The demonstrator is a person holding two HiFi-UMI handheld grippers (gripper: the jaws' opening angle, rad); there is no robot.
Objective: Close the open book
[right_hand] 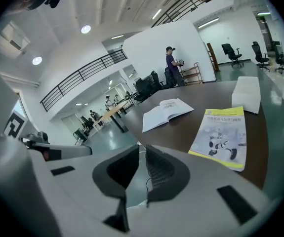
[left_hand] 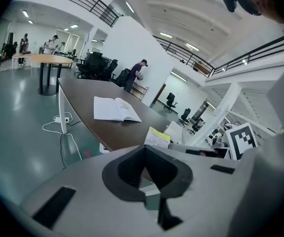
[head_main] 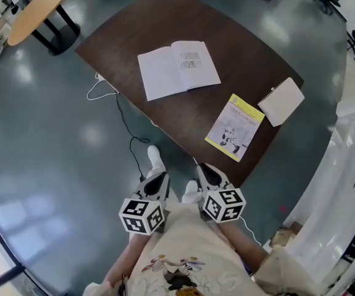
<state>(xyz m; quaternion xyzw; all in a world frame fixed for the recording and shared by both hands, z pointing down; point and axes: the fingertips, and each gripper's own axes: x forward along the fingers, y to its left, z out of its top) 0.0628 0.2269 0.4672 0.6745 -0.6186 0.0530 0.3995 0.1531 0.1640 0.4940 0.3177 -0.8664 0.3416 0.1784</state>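
A wide hall with a glossy grey-green floor (head_main: 54,140) holds a dark brown table (head_main: 134,36), seen from above with its near corner toward the person; the open book (head_main: 178,68) lies flat near the table's middle, its 2 pages spread face up, away from every edge, which likely leaves room to swing 1 half over the other; nearer the right edge sit a yellow booklet (head_main: 236,127) and, just beside it, a closed white notebook (head_main: 281,101), both apart from the book and probably no hindrance to it; a white cable (head_main: 103,90) trails on the floor by the table's left side; both grippers hang low in front of the person's body, short of the table and well apart from the book; the left gripper (head_main: 155,182) has its jaws pressed together at the tips with nothing between them; the right gripper (head_main: 207,174) shows a thin slit between its jaws, slightly parted and empty; each gripper view looks across the tabletop toward the book, so the tools seem aimed for an approach rather than at work; judged from this, the closing has not begun, the book fully open and untouched; the next move would call for bringing 1 gripper to an outer page edge; jaws this narrow may suit sliding under a cover or pushing it over, though thin pages could fan out or slip
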